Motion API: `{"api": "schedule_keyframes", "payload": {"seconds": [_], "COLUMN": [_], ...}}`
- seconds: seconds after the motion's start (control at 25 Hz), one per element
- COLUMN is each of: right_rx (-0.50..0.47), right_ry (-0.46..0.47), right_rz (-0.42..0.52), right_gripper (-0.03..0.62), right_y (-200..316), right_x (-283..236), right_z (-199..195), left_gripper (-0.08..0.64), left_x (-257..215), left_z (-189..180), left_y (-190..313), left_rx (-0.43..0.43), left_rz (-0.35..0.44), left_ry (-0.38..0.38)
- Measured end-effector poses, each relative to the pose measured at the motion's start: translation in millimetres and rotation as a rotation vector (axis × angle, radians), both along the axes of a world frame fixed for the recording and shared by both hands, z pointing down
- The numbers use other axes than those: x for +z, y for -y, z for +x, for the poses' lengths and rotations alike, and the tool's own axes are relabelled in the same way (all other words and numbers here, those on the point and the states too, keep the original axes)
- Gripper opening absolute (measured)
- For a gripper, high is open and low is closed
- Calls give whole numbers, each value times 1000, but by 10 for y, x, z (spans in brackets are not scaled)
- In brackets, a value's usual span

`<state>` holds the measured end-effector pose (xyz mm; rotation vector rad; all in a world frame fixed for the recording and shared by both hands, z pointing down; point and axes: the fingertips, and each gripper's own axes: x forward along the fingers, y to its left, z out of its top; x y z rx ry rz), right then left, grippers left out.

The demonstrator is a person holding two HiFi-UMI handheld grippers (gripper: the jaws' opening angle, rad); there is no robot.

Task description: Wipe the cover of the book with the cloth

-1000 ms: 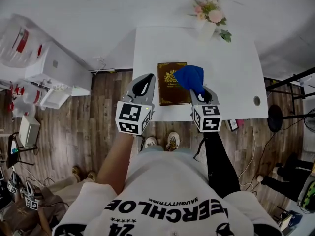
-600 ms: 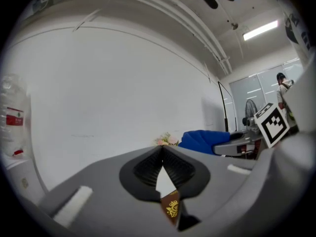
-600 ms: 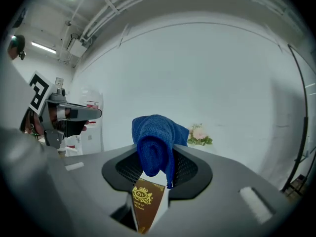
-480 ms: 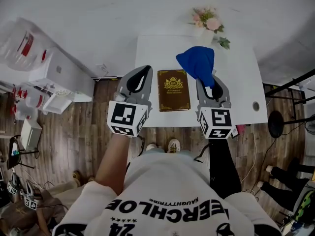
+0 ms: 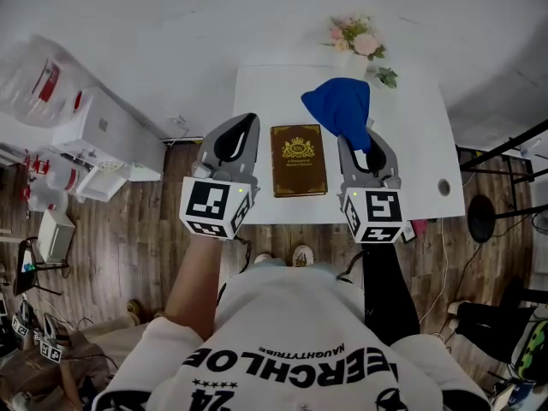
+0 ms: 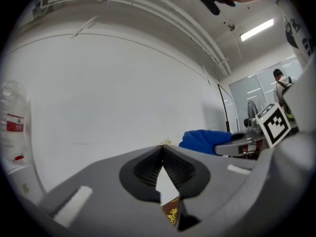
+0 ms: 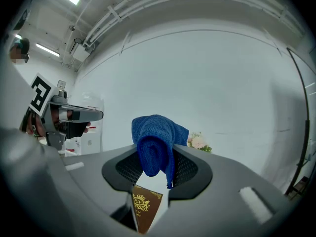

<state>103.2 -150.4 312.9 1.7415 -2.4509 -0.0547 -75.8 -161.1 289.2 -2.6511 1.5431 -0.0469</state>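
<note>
Book [image 5: 299, 159] on table [image 5: 415, 135] | cloth [image 5: 338, 105] clamped in right gripper [image 5: 366, 144] | flowers [image 5: 360, 37] in vase [image 5: 348, 58]

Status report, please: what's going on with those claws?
Right gripper shut on blue towelling cloth. Left gripper shut, empty. Brown gold-crested book on white table, unobstructed.

Bright, even light from ceiling strips [image 6: 256, 29] casts only soft shadows; both gripper views bulge fisheye with black corners and a slightly blurred foreground, while the head view shows the book [image 5: 299, 159] sharp.
</note>
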Motion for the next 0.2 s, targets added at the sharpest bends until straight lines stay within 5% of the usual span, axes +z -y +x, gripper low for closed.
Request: {"api": "schedule_keyframes", "payload": {"seconds": [0.2], "right_rx": [-6], "right_ry": [2], "right_rz": [-14], "right_gripper": [130], "right_y": [9], "right_x": [35], "right_z": [90], "left_gripper": [58], "left_x": [-3], "left_z": [36], "left_y": [5], "left_rx": [-21], "left_rz": [5], "left_ry": [3]}}
